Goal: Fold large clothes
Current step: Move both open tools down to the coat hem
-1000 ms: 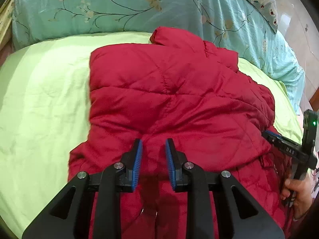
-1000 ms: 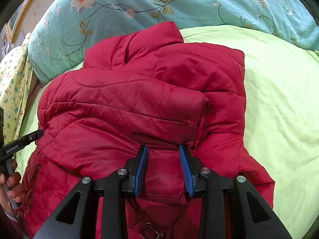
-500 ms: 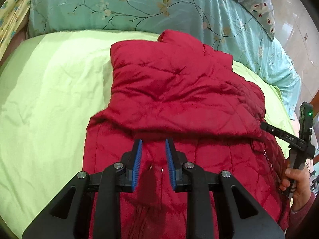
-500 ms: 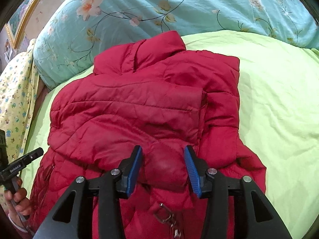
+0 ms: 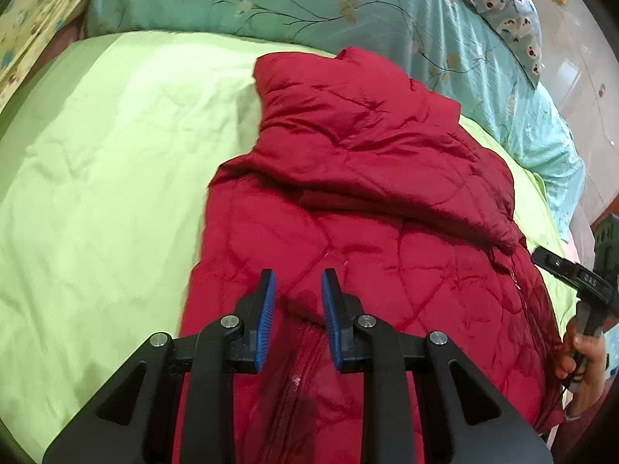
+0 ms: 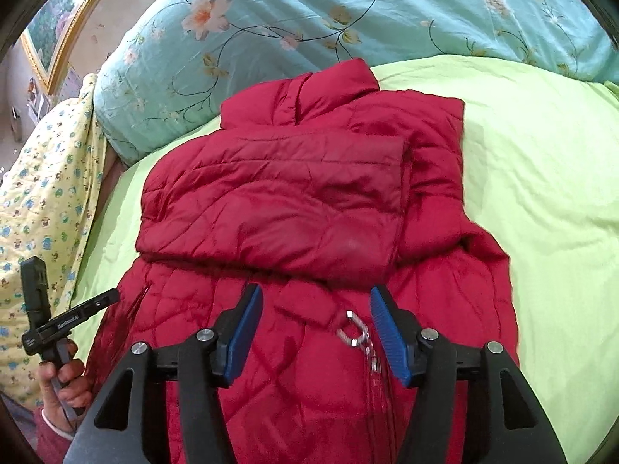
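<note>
A dark red quilted jacket (image 5: 367,178) lies on the green sheet, collar toward the pillows, with a sleeve folded across its chest (image 6: 290,201). My left gripper (image 5: 296,274) hovers over the lower half of the jacket. Its blue pads are shut to a narrow gap and I see no fabric pinched between them. My right gripper (image 6: 315,290) hangs above the hem, and its jaws are opening. The sleeve cuff (image 6: 309,305) and a metal zip pull (image 6: 354,332) lie below the gap, clear of both pads.
The green sheet (image 6: 541,193) spreads wide on both sides of the jacket. A teal floral quilt (image 5: 309,7) is banked along the far edge. Yellow patterned bedding (image 6: 38,193) lies to the left. A person's hand (image 6: 65,382) holds the other gripper's handle by the jacket's side.
Both grippers have drawn back from the chest toward the hem. The right jaws have widened and let go of the sleeve cuff. The left jaws kept the same narrow gap.
</note>
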A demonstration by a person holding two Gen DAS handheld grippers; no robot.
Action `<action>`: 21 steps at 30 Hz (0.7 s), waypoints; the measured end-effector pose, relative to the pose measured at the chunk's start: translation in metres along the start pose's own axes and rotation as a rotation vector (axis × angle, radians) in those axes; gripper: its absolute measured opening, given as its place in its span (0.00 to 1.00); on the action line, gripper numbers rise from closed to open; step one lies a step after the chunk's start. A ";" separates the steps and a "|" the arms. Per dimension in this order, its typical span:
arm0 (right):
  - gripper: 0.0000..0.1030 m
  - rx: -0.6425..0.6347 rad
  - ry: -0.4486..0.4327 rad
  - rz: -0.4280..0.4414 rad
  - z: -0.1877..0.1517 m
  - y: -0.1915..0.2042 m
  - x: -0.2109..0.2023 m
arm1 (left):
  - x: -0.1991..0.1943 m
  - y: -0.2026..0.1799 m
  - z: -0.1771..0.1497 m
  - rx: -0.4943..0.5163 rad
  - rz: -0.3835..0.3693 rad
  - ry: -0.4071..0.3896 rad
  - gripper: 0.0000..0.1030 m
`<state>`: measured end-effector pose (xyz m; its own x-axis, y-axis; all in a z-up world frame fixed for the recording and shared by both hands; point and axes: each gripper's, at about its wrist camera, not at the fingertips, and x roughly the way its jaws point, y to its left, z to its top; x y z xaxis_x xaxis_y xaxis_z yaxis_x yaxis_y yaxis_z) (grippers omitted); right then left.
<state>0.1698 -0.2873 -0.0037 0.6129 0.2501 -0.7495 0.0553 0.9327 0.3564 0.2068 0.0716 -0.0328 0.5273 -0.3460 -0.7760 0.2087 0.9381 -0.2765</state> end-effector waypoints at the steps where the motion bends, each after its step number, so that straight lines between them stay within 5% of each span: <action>1: 0.58 0.003 -0.002 -0.001 -0.002 -0.001 -0.004 | -0.002 0.003 -0.002 -0.008 -0.001 0.001 0.21; 21: 0.59 0.063 0.026 -0.122 -0.054 -0.055 -0.064 | -0.027 0.027 -0.040 -0.055 -0.020 0.056 0.24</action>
<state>0.0849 -0.3409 -0.0054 0.5781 0.1427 -0.8034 0.1787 0.9386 0.2953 0.1652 0.1072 -0.0416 0.4760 -0.3647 -0.8003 0.1721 0.9310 -0.3219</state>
